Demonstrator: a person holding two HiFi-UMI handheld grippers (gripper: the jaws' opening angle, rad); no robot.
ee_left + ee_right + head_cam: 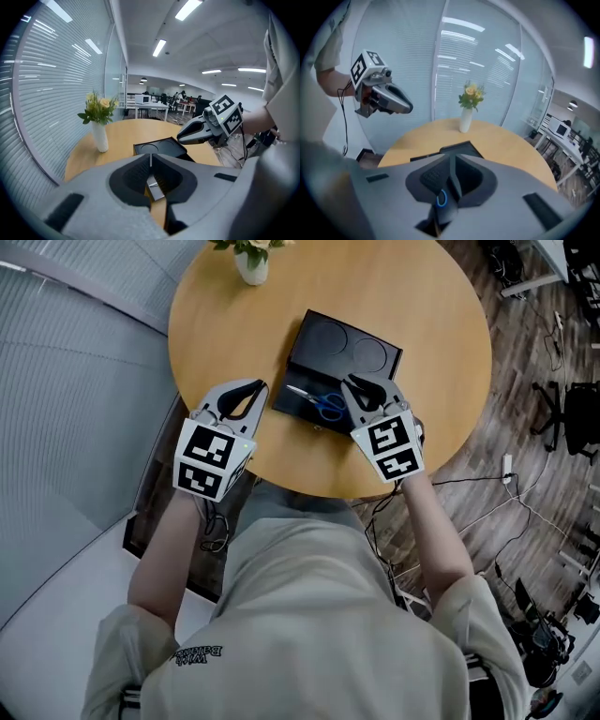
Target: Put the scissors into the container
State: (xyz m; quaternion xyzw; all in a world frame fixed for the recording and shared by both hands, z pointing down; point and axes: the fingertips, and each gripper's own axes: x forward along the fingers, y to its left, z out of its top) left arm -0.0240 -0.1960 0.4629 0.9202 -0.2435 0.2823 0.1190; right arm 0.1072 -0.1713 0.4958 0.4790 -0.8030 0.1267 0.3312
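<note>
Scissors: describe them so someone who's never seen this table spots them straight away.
Find the round wooden table, then the flat black container near the person's edge. The scissors lie in its near section; their blue handles are the only blue there, unlike the white vase at the far edge.

Blue-handled scissors and a black container show at frame centre against a honey-tan table, a white vase with yellow flowers sits at the top edge, and the grey left gripper and right gripper bear black-and-white square markers.
</note>
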